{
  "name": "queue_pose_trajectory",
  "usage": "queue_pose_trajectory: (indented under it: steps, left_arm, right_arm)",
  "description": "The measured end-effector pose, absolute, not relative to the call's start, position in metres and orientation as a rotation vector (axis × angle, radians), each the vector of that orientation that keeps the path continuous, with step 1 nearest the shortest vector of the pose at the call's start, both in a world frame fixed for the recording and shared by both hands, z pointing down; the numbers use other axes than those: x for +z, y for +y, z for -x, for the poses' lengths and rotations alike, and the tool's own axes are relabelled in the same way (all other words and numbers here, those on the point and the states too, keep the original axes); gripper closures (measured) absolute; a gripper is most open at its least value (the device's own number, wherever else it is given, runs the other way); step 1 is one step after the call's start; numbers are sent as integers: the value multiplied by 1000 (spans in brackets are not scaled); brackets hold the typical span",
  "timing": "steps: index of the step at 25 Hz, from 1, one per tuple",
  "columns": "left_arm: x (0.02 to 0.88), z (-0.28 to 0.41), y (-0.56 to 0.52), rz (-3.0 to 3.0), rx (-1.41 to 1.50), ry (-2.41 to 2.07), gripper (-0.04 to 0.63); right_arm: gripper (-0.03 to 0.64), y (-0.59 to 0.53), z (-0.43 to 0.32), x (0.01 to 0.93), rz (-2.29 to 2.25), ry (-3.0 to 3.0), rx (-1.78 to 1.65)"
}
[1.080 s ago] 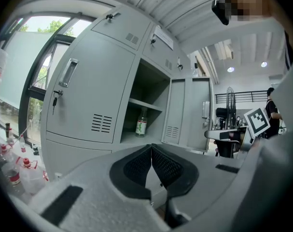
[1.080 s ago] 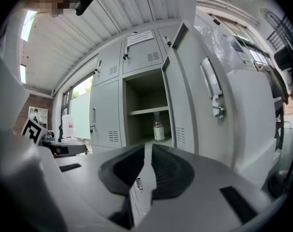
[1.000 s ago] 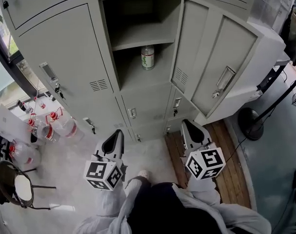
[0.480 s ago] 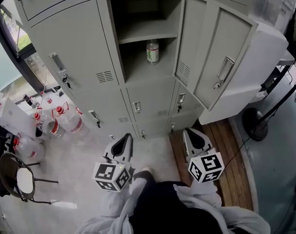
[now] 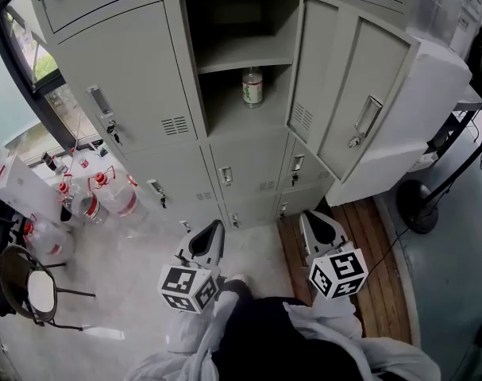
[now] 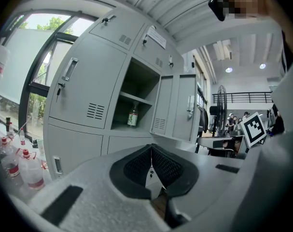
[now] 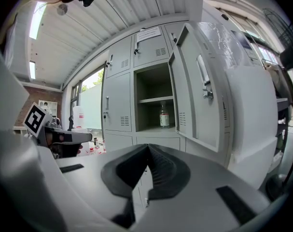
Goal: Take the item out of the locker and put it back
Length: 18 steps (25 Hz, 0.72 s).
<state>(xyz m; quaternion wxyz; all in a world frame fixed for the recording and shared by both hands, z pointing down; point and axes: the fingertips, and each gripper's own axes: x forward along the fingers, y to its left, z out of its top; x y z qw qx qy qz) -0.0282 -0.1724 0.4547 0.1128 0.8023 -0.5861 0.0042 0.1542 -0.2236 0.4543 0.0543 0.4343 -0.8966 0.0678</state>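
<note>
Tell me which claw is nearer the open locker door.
Right. The right claw sits low, just in front of the open door; the left claw is further left, before the closed lockers.

Grippers: two, the left gripper (image 5: 218, 224) and the right gripper (image 5: 307, 213)
Marker cubes (image 5: 189, 286): two, one on each gripper
Bottle (image 5: 252, 86): one, in the open locker compartment
Open locker door (image 5: 348, 94): one
Shelf (image 5: 244, 60): one, inside that compartment
Water jugs (image 5: 117, 198): at least three on the floor, with red caps
Chair (image 5: 26, 292): one
Standing fan (image 5: 419, 213): one
</note>
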Motion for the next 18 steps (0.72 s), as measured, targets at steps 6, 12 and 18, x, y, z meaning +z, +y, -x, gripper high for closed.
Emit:
queue_pose_trajectory:
  steps: [6, 12, 18]
  left_arm:
    - [458, 25, -172, -2354, 18, -1709, 586]
    - [459, 20, -172, -2370, 28, -1698, 586]
    - [458, 20, -172, -2368, 37, -1702, 586]
  right_arm:
    - [618, -221, -153, 455, -1303, -2723, 208]
    - [618, -219, -154, 456, -1295, -2725, 213]
    - [618, -219, -152, 456, -1285, -2731, 209]
